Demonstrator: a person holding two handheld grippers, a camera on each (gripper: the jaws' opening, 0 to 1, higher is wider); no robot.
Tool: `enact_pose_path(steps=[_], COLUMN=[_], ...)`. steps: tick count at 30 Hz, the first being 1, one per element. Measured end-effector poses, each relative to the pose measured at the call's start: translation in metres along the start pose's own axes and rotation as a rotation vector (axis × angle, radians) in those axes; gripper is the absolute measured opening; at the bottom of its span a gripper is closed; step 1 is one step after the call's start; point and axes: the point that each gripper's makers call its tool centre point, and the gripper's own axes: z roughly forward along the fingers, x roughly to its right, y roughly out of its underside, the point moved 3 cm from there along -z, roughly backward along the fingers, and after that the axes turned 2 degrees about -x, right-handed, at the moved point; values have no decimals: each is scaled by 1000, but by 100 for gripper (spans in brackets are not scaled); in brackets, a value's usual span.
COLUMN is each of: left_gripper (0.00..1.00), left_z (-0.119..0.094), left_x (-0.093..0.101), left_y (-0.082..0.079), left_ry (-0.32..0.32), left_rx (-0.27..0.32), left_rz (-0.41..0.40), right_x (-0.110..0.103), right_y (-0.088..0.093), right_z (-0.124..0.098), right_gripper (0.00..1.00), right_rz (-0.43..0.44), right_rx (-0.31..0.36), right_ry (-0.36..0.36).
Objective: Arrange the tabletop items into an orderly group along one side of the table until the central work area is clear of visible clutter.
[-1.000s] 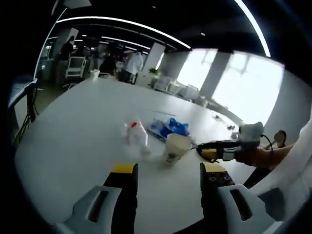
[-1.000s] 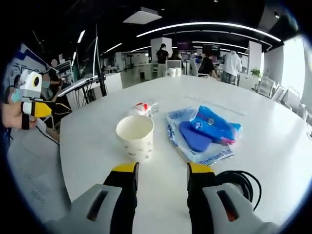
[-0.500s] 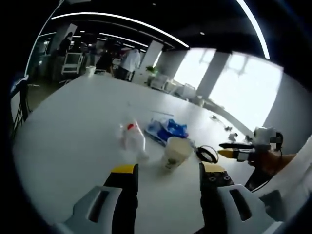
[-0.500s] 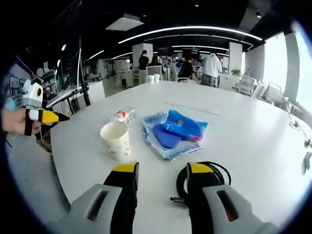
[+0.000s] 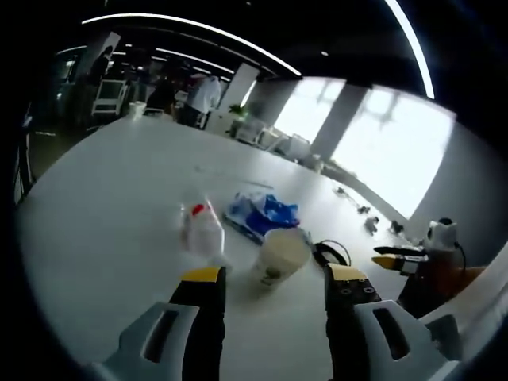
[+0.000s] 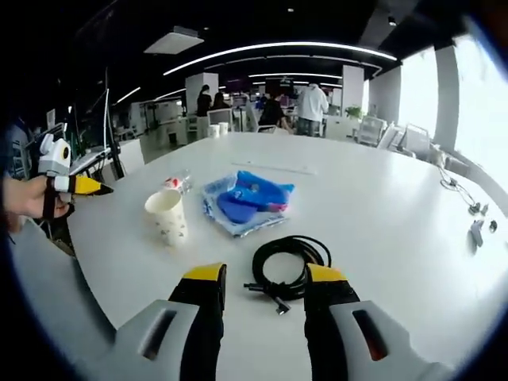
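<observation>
Open-plan office with ceiling light strips, bright windows on one side, people standing at the far end. A large white table [image 6: 381, 206] carries a cluster near its near edge: a paper cup [image 6: 166, 217] upright, a small clear bottle with red cap [image 6: 177, 183] just behind it, a blue plastic package [image 6: 244, 202] beside them, and a coiled black cable [image 6: 287, 262] nearest the right gripper [image 6: 260, 279]. The right gripper's fingers are spread, empty, above the table edge with the cable between and just beyond them. The left gripper [image 5: 272, 279] has its fingers spread, empty, facing the cup. Small items lie at the far right edge. The table's far half is open.
</observation>
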Motion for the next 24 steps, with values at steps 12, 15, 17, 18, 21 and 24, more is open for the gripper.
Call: enact_pose_path(steps=[12, 15, 17, 18, 21, 24], left_gripper=[46, 46, 46, 46, 46, 46], left_z=[4, 4, 3, 4, 4, 6], left_x=[-6, -10, -11, -11, -14, -20], left_y=[-1, 0, 0, -1, -1, -2], left_ry=[-9, -20, -26, -28, -41, -58], left_rx=[-6, -14, -17, -17, -22, -28], left_rz=[-12, -12, -13, -14, -17, -24], right_x=[8, 8, 8, 8, 9, 11], right_y=[4, 4, 5, 5, 7, 8], right_z=[-7, -6, -5, -5, -5, -6], right_gripper=[36, 36, 36, 36, 36, 36], right_rz=[22, 26, 29, 32, 37, 37], right_rx=[-1, 0, -1, -2, -5, -8], right_ry=[29, 27, 25, 26, 27, 28])
